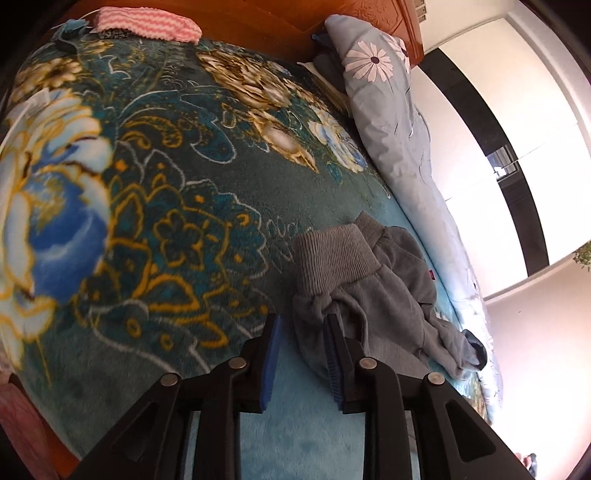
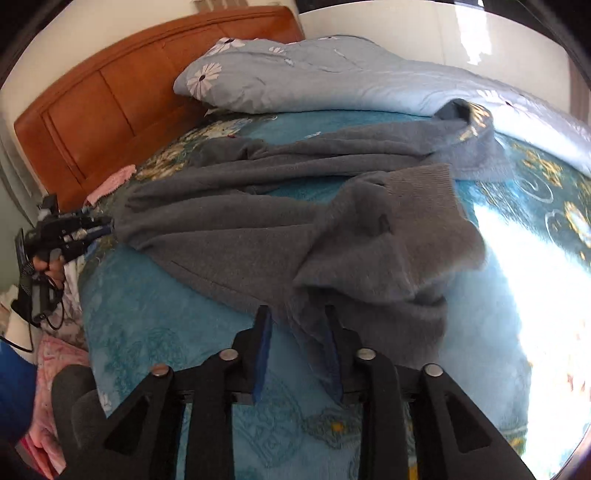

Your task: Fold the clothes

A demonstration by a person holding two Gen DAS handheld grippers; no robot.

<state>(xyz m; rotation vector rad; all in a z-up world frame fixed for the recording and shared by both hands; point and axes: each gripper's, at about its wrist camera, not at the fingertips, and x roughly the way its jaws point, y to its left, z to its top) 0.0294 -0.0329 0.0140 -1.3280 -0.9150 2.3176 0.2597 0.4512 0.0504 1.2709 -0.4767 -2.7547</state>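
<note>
A grey knit garment [image 2: 240,236] lies stretched and rumpled across the bed. Its ribbed band [image 1: 332,258] is folded over the bunched end in the left wrist view. My left gripper [image 1: 303,326] is open, its blue pads [image 1: 271,354] apart, with the garment's edge lying loose between them beside the right finger. My right gripper [image 2: 297,319] is also open over the other end of the grey garment [image 1: 391,295], and a fold of cloth sags between its fingers without being pinched. In the right wrist view the left gripper [image 2: 105,229] shows at the far left, held by a hand, its tips at the garment's end.
The bed is covered by a teal floral blanket [image 1: 166,184]. A light blue quilt with daisies [image 2: 314,81] is heaped along the far side. A wooden headboard [image 2: 110,99] stands behind, with a pink zigzag cloth [image 1: 147,22] near it. Pink bedding [image 2: 55,362] lies at the near left.
</note>
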